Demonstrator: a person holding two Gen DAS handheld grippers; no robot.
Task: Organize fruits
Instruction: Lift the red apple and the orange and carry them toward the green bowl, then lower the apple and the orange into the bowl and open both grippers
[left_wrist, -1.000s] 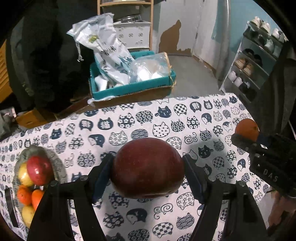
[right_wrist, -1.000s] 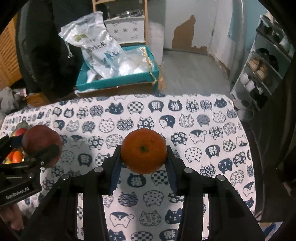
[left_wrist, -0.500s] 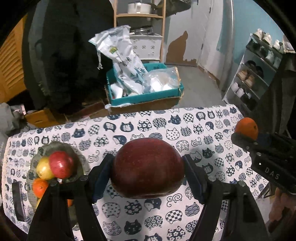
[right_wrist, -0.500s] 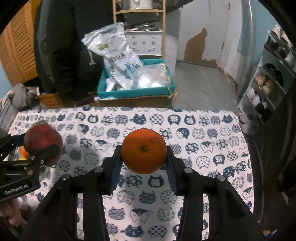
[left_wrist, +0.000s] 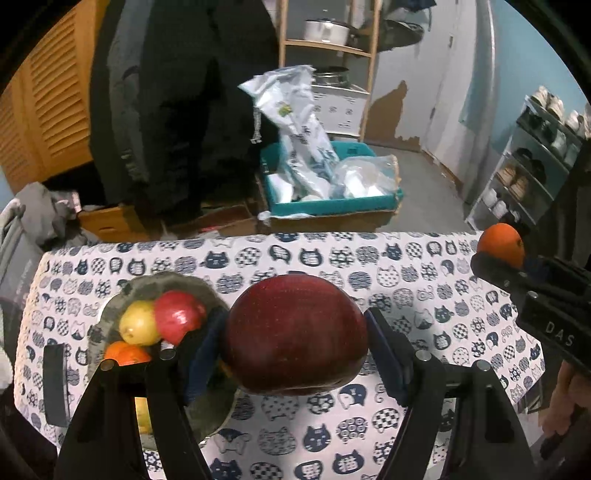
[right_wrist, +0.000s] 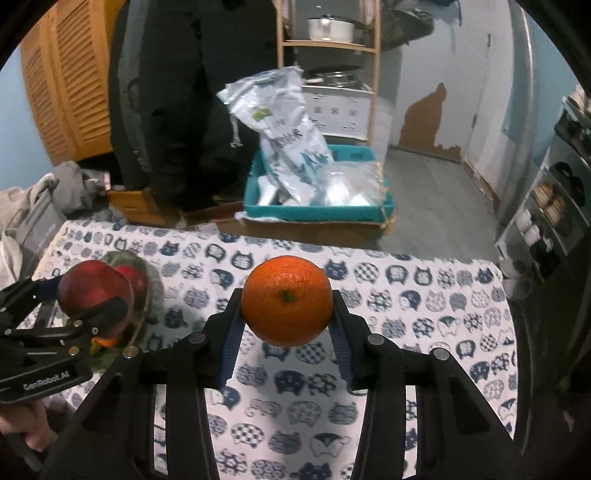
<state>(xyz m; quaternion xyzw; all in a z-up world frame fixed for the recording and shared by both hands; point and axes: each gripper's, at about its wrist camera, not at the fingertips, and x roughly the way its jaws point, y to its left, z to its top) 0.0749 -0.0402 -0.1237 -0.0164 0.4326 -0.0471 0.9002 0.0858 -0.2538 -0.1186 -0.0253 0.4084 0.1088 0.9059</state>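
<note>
Glossy dark-red apple (left_wrist: 295, 334); bright dimpled orange (right_wrist: 287, 300) with green stem-scar

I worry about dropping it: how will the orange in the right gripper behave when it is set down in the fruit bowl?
The orange is round, so it would probably roll until other fruit stops it. Its dimpled skin likely grips well between the right gripper pads. The bowl already looks heaped, so it may slide off.

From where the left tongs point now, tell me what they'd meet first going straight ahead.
Probably the cat-print tablecloth, right of the fruit bowl. The left tongs grip a red apple; depth is unclear.
</note>
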